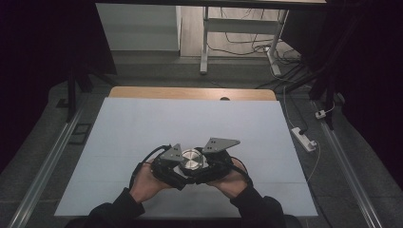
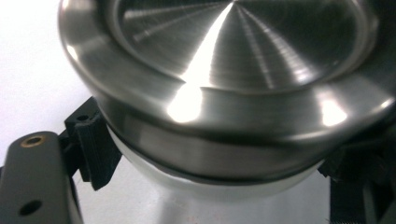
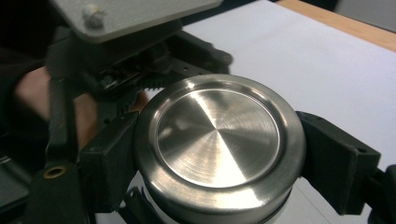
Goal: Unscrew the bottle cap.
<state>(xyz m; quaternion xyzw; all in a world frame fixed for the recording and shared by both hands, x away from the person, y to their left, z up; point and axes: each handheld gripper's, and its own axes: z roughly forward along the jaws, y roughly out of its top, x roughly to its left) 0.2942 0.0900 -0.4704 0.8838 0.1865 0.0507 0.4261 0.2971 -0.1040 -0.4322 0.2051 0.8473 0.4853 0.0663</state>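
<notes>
Steel canister (image 1: 191, 159), round, brushed lid (image 3: 218, 135) up, axis upright, at the tabletop (image 1: 142, 128) near edge: right gripper (image 3: 219, 154) pinches the lid from both sides, left gripper (image 2: 210, 177) clamps the body just below the lid, a seam the high view hides.

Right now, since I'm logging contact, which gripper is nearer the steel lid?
Right. The right gripper has its jaws against the sides of the steel lid. The left gripper clamps the body just beneath that lid.
</notes>
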